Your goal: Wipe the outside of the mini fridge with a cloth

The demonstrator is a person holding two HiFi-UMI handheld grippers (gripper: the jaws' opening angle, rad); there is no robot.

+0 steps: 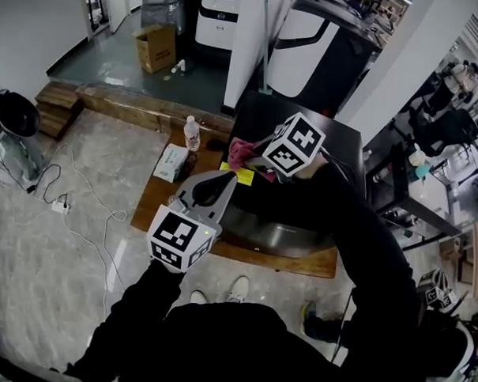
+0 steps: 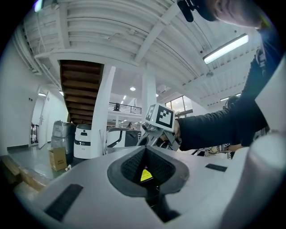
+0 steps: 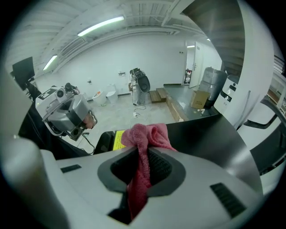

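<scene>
Bright, even ceiling-tube lighting; sharp pictures, strong fisheye distortion, dark vignetted corners.

Cloth [image 3: 145, 138]: pink terry, nappy, soft.
Mini fridge [image 3: 201, 134]: black casing, smooth, dull sheen.
Right gripper [image 3: 142, 167]: grey matt plastic shells, black ribbed pads [image 3: 161, 166].
Platform [image 1: 151, 202]: brown wood, grain visible.
Floor [image 1: 62, 258]: pale veined stone-look tile, glossy.

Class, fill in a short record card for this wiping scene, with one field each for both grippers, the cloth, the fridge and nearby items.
Left gripper: jaws together, empty
Right gripper: shut on the pink cloth
Mini fridge: black, yellow sticker on top
Cloth position: over the fridge top, beside the sticker
Nearby: water bottle, tissue box on wooden platform
</scene>
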